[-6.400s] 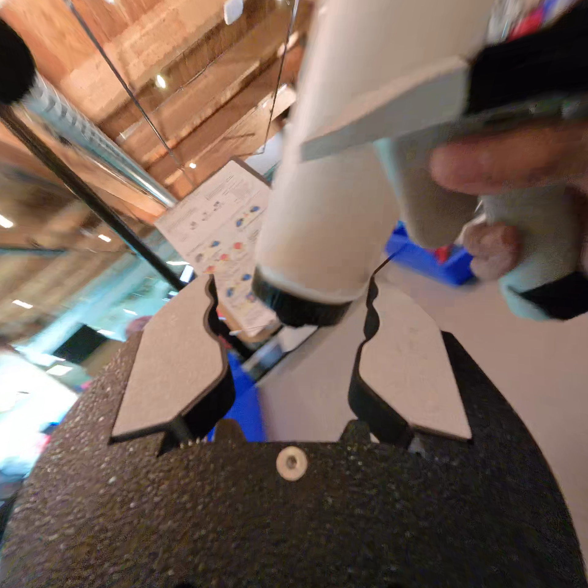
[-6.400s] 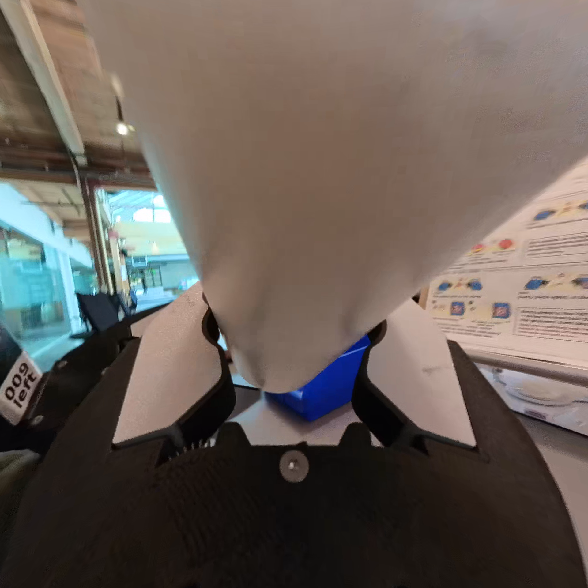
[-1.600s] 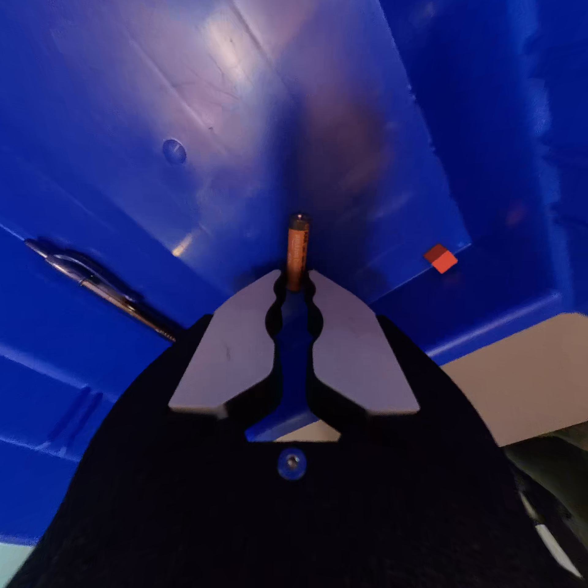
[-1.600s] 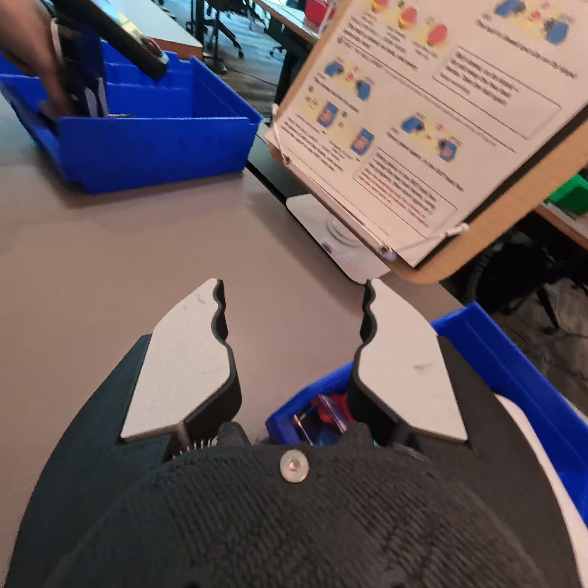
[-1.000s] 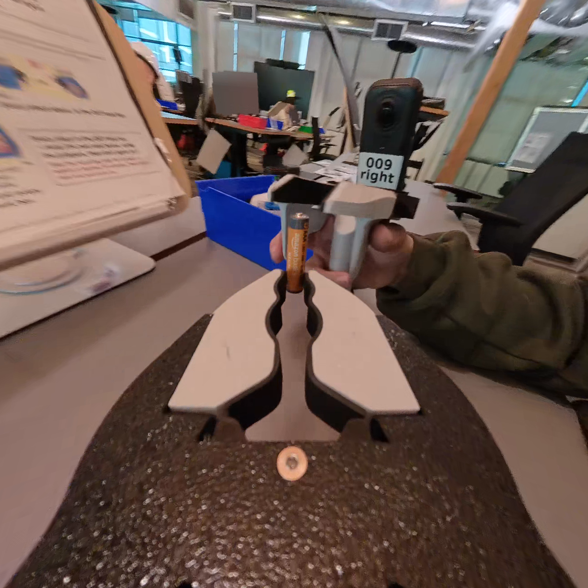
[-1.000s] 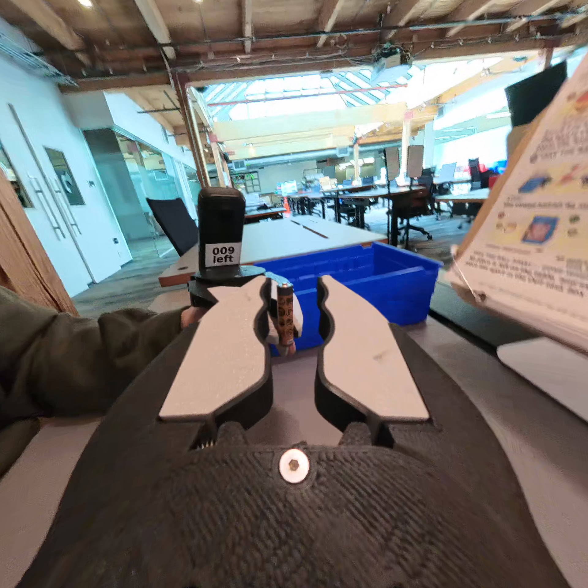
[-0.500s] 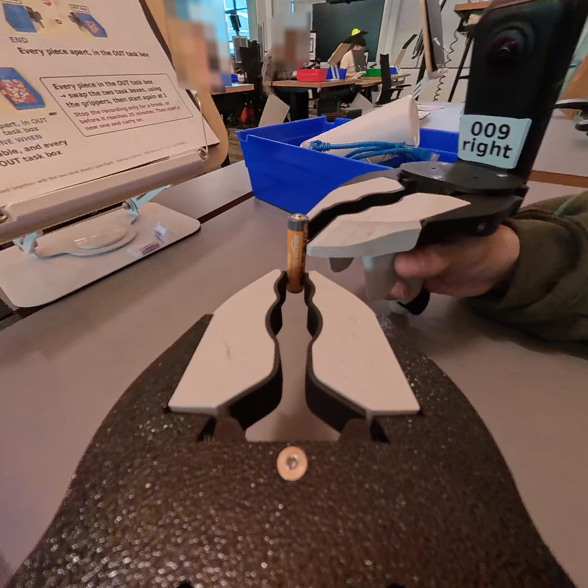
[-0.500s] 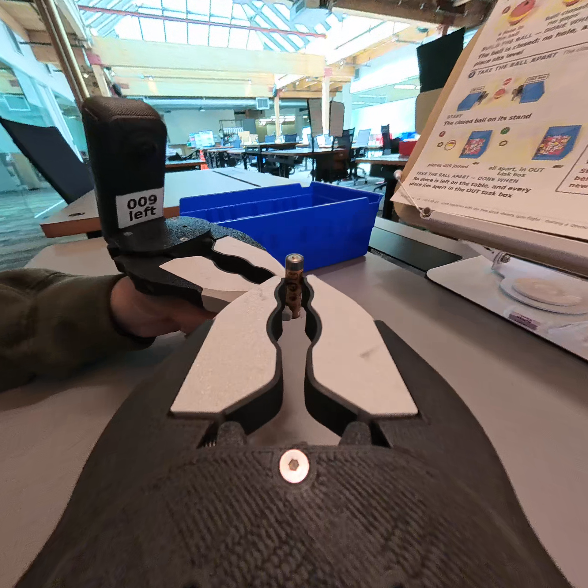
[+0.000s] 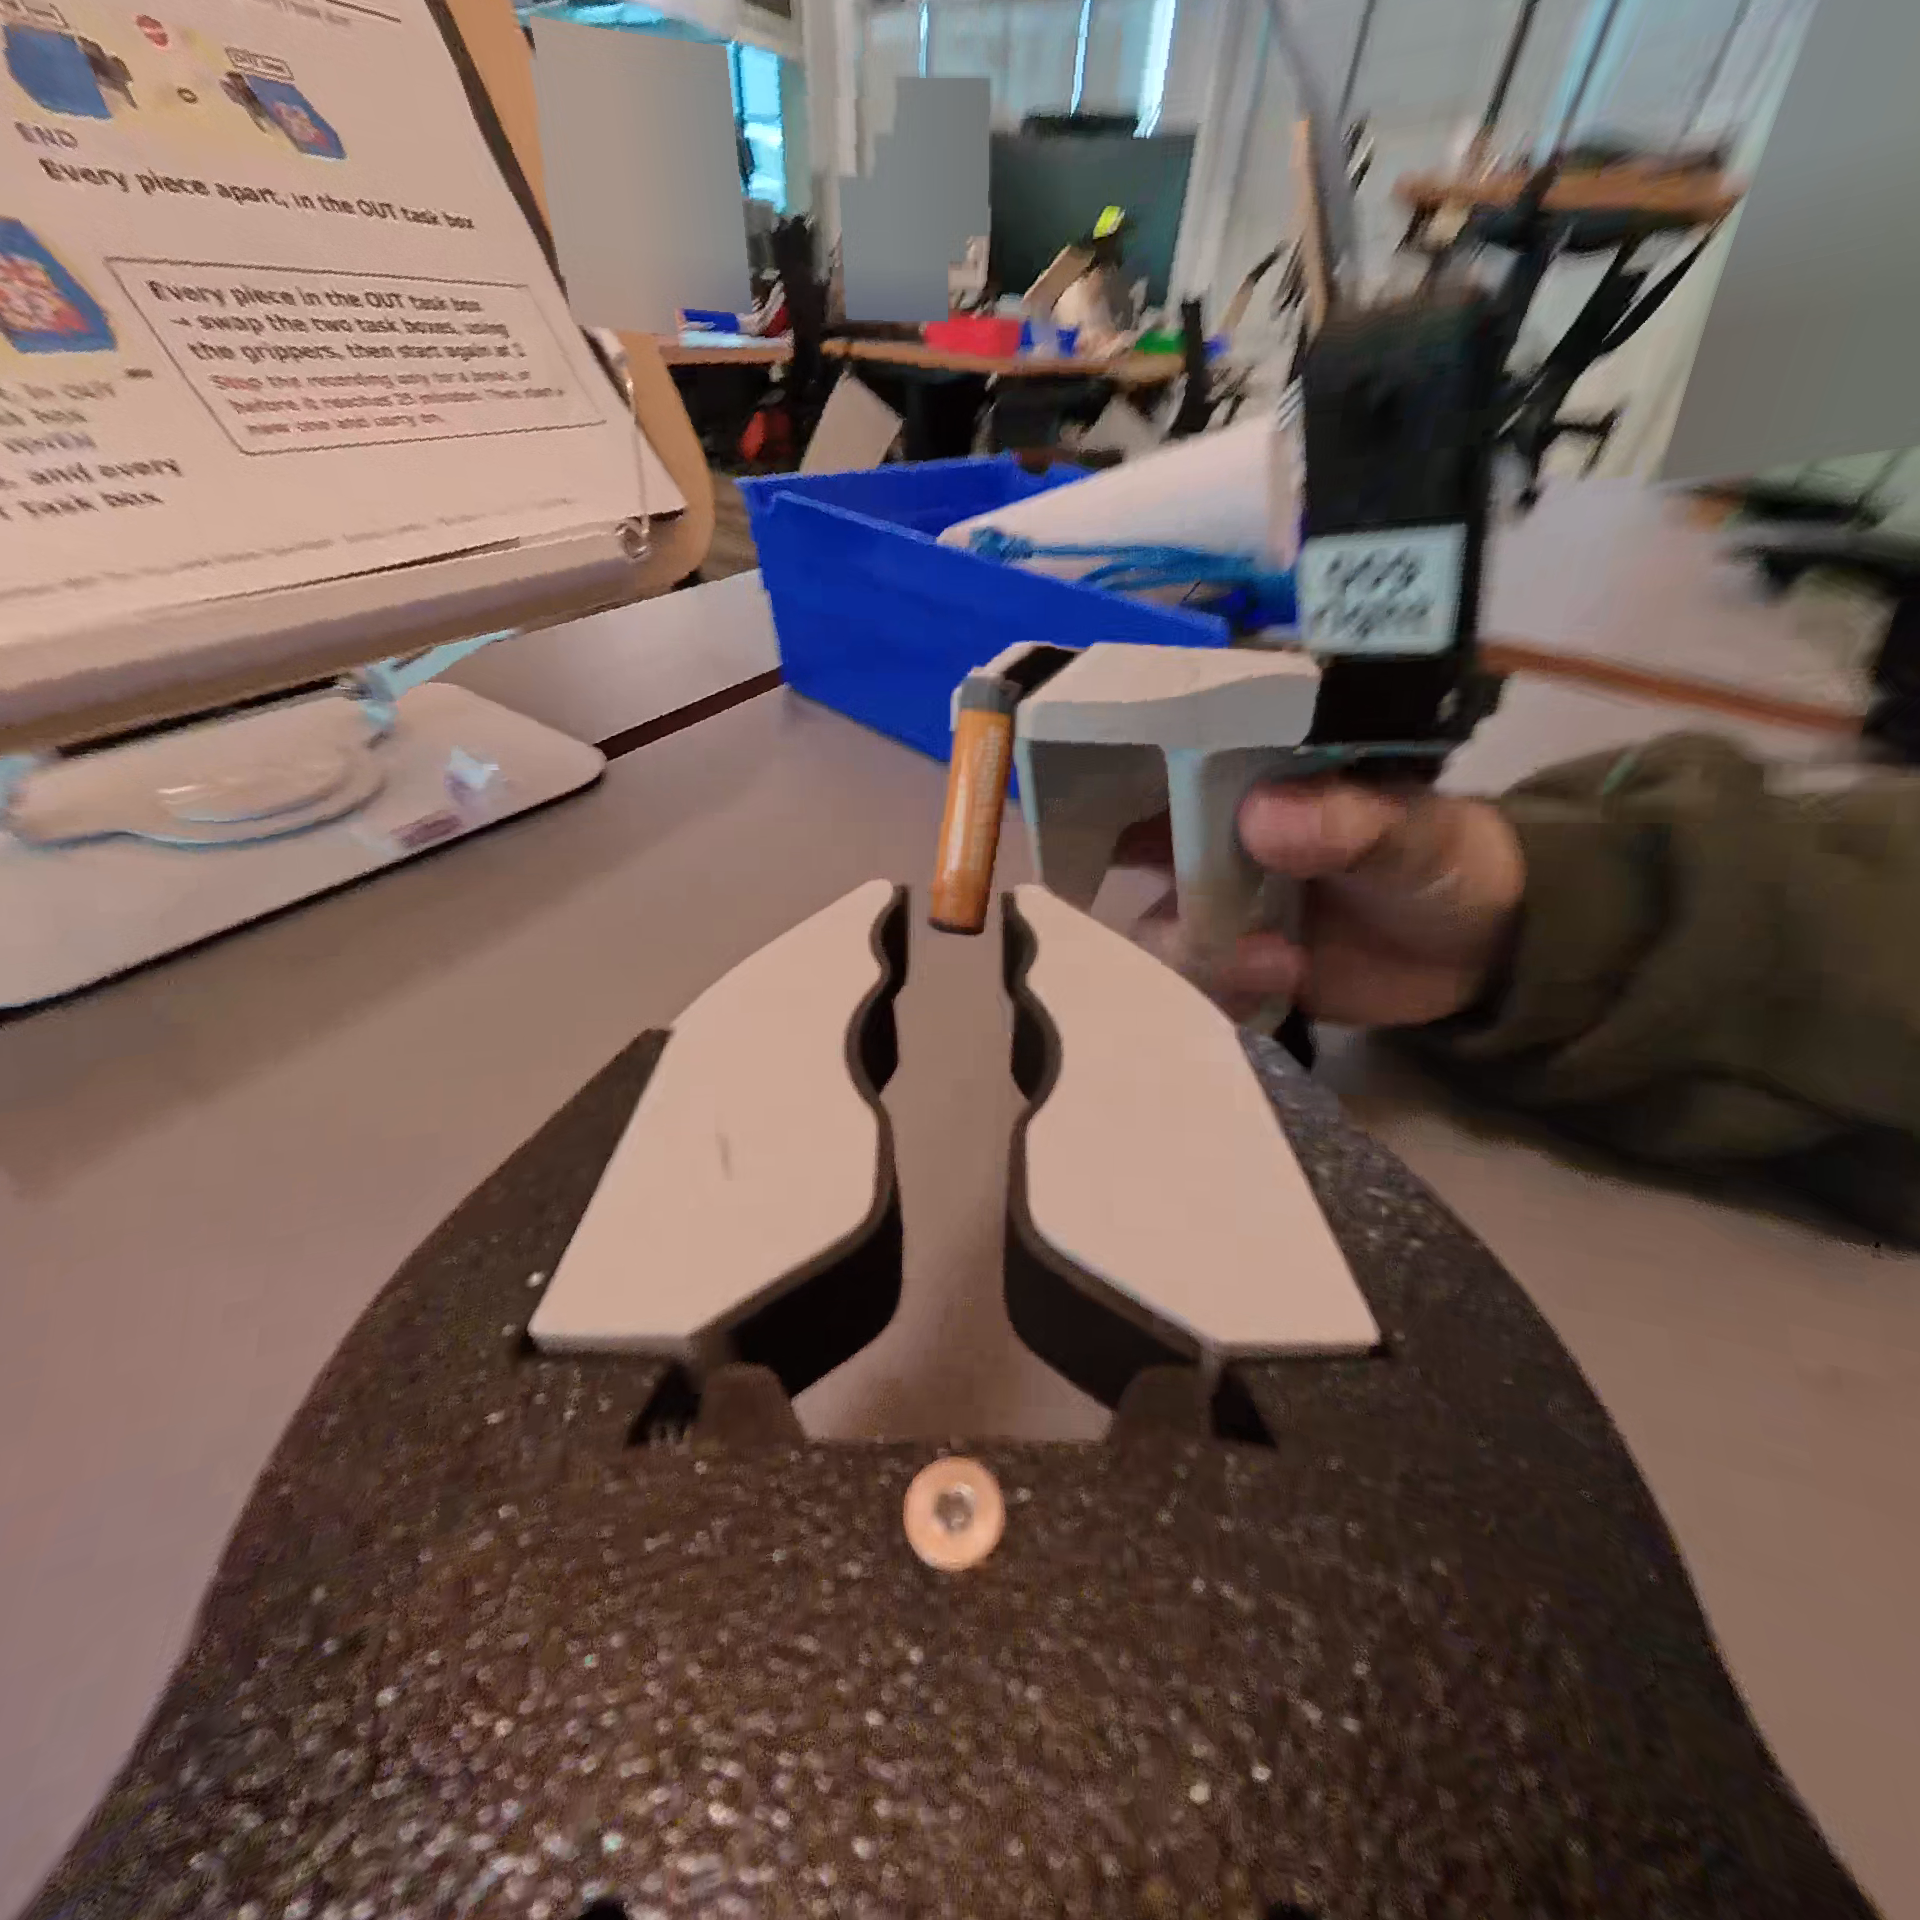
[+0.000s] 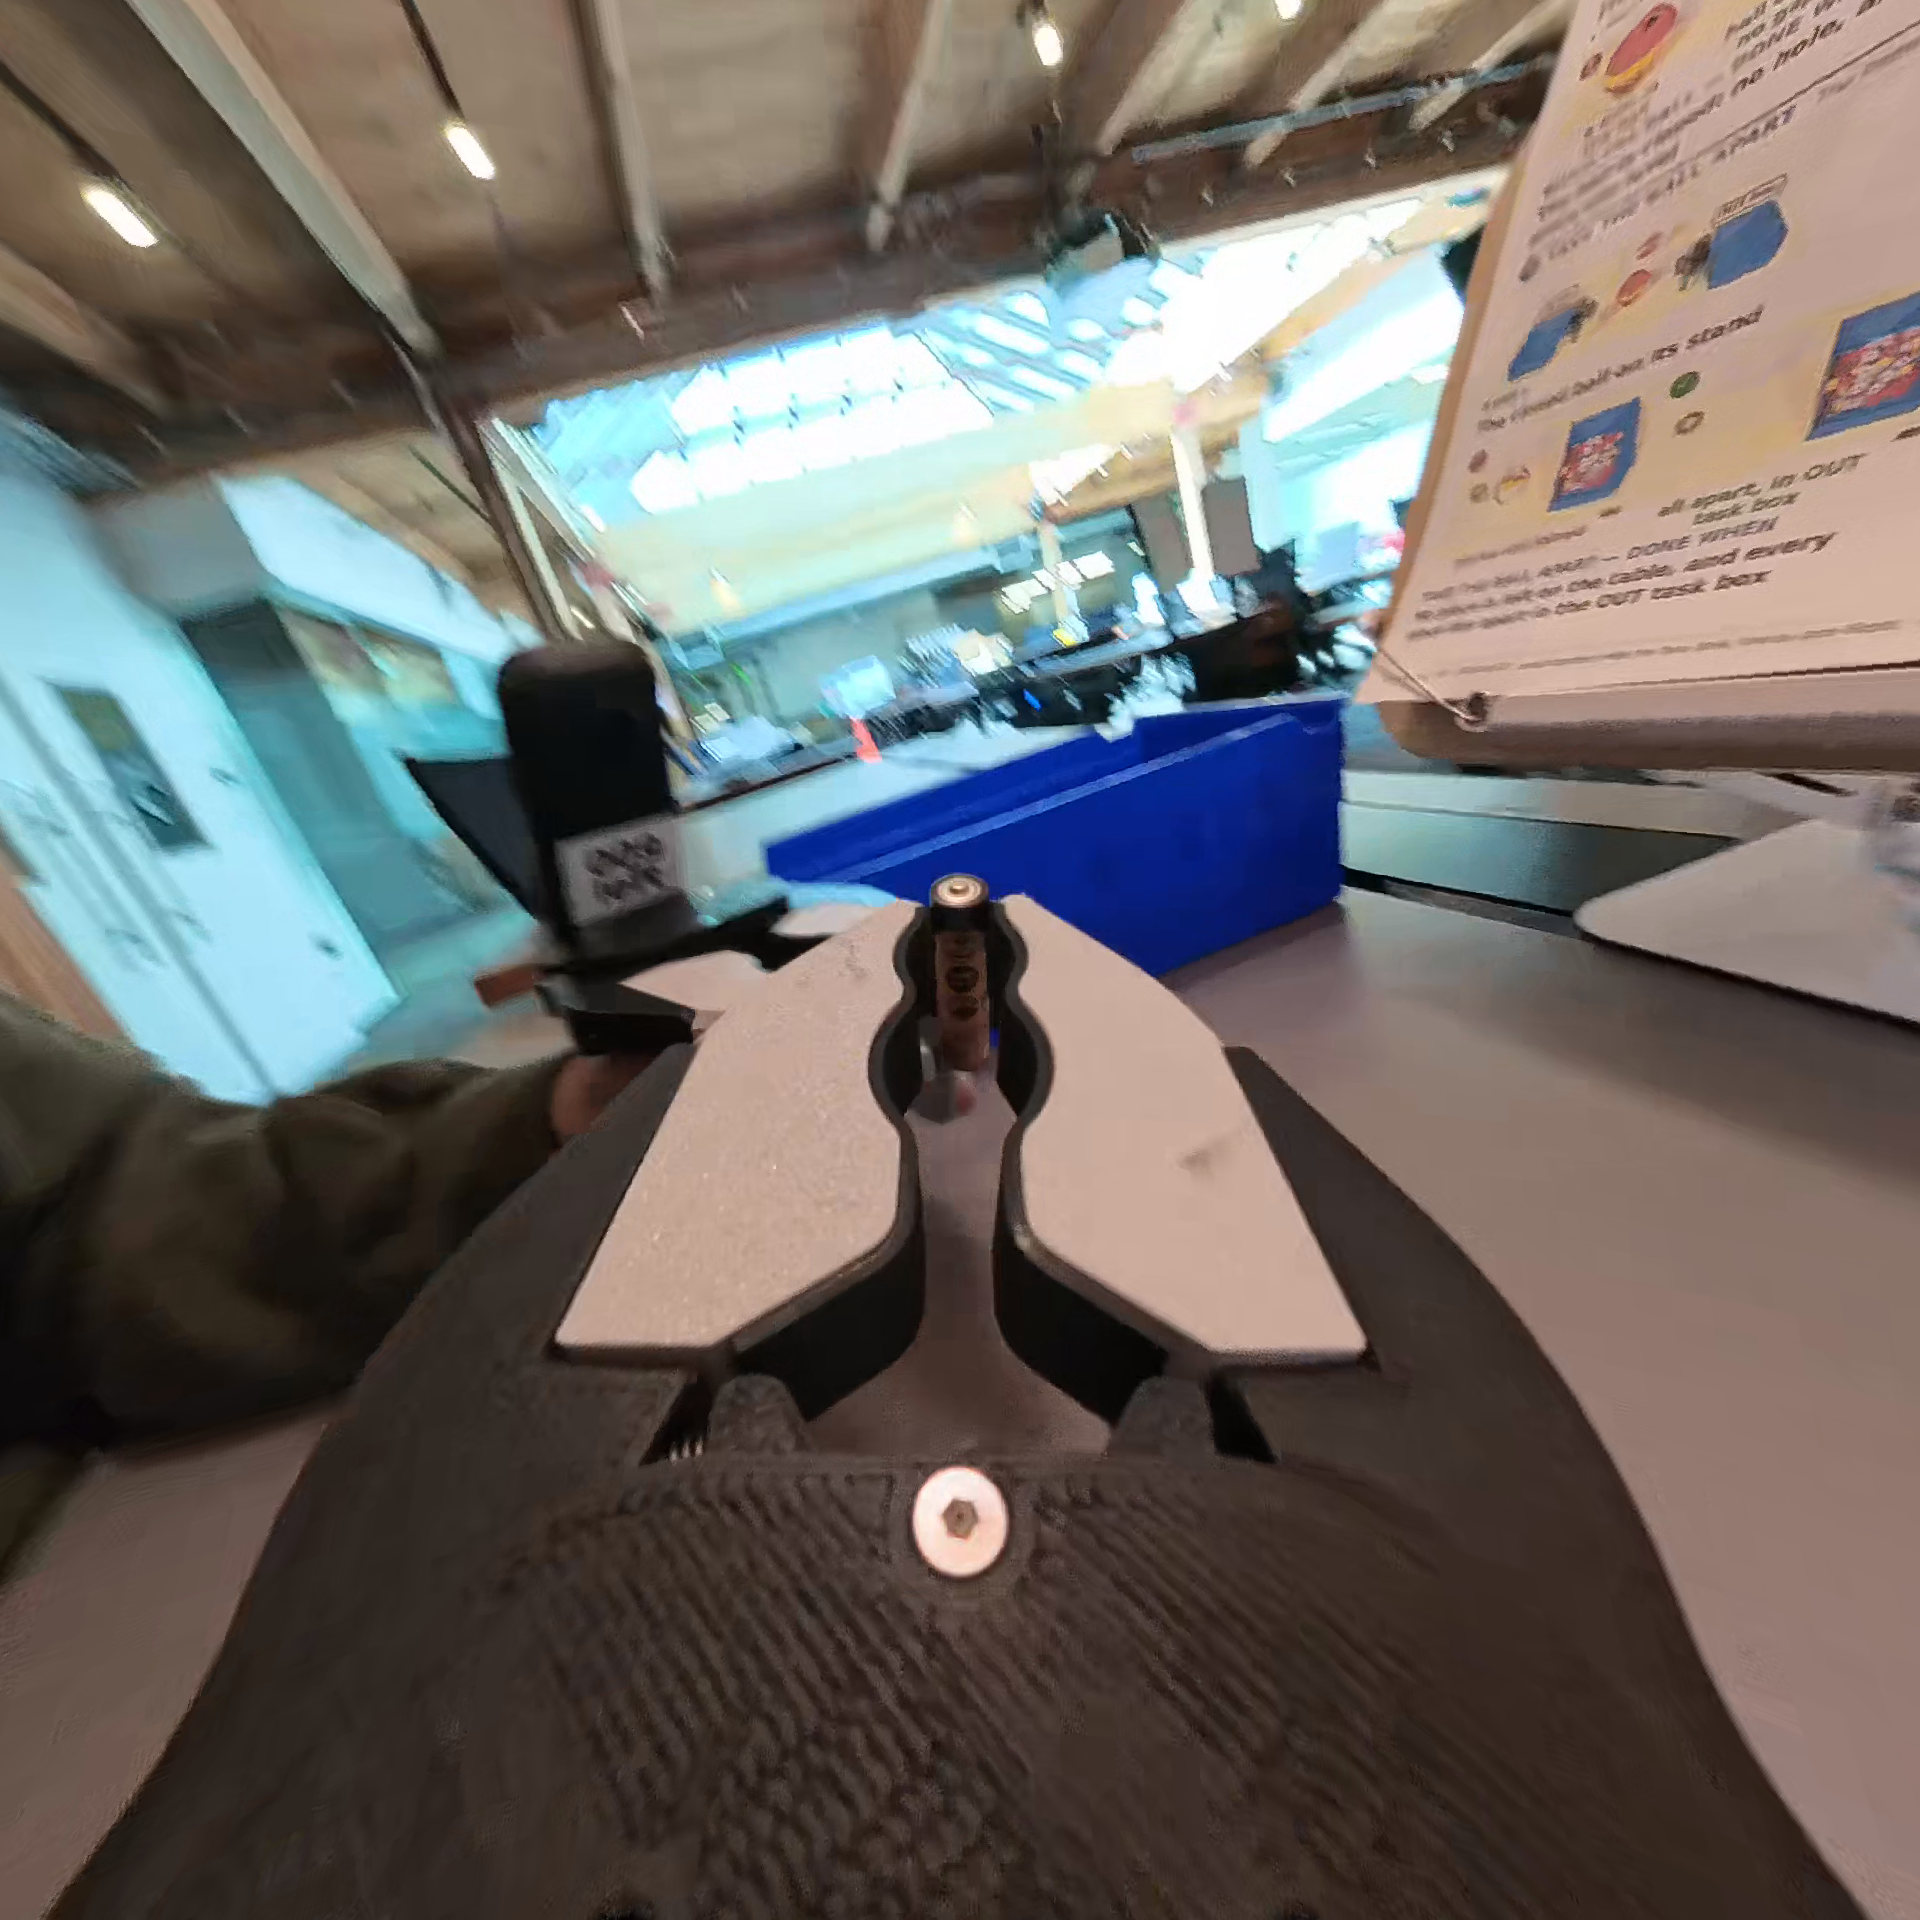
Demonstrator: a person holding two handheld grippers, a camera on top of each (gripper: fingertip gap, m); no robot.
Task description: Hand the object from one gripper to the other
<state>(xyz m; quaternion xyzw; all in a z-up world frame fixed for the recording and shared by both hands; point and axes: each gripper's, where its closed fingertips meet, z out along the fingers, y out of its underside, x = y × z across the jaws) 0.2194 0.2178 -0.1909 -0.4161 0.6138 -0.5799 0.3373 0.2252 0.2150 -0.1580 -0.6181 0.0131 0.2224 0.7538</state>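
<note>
Orange battery [image 9: 971, 805] is grasped by right fingers [image 9: 1143, 691]; left fingers [image 9: 821, 1081] released. It may slip onto the tabletop [image 9: 312, 1091].

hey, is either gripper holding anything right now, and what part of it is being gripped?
The right gripper holds the battery by its upper end. The left gripper is open, gripping nothing.

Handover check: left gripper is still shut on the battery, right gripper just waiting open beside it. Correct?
Not correct. The right gripper is shut on the battery; the left gripper is open, its fingers apart with the battery's lower end free between the tips. The left wrist view shows this.
</note>
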